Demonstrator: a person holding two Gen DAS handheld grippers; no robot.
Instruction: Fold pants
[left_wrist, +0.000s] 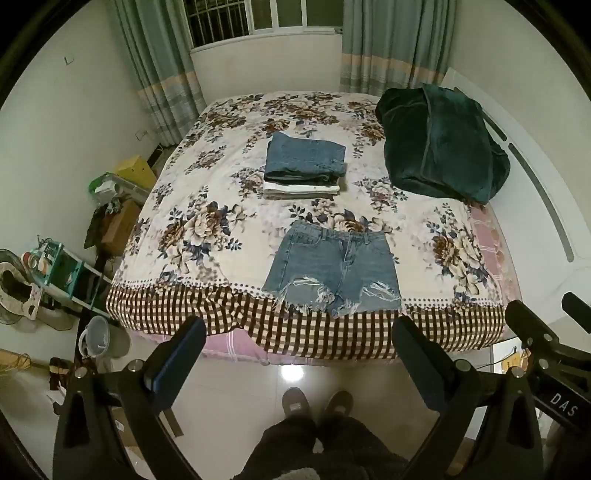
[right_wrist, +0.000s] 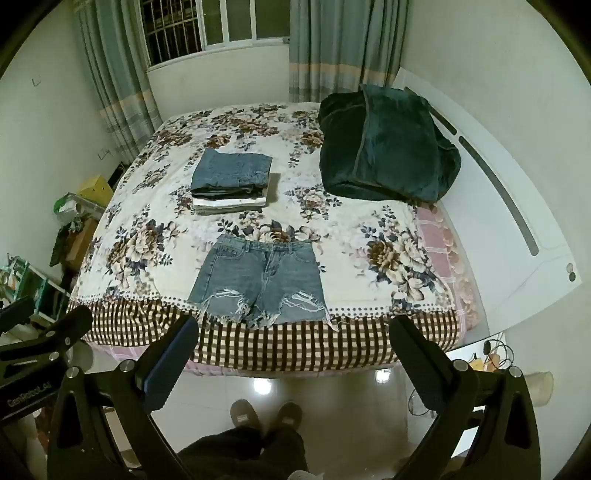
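A pair of frayed blue denim shorts lies flat and unfolded near the front edge of the bed, waistband away from me; it also shows in the right wrist view. Behind it sits a stack of folded clothes with folded jeans on top, also in the right wrist view. My left gripper is open and empty, held above the floor short of the bed. My right gripper is open and empty too, at the same distance. The right gripper shows at the right edge of the left wrist view.
The bed has a floral cover with a checked front border. A dark green blanket is bundled at the back right by the white headboard. Cluttered shelves and boxes stand left. The person's feet are on the tiled floor.
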